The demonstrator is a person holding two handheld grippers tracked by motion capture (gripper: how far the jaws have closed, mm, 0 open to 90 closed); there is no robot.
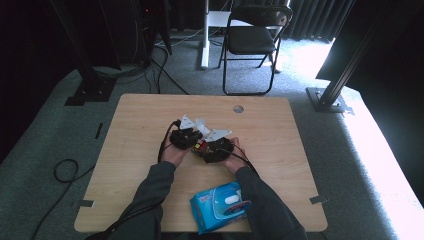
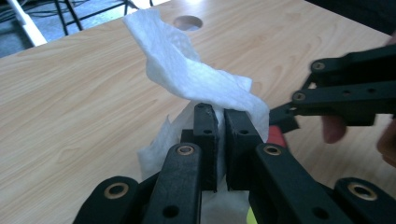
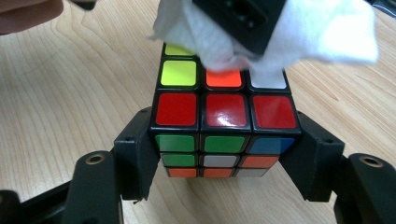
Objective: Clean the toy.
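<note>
At the middle of the high view, the right gripper (image 3: 224,154) clamps the puzzle cube (image 3: 224,126) by its sides while the left gripper (image 2: 220,126), pinched shut on a white wipe (image 2: 187,70), presses it on the cube's top, where hard rubbing could twist a layer or slip the cube loose.

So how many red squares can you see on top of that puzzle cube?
3. They sit side by side along the near edge of the cube's top face: left, middle, right. The white wipe may hide others.
</note>
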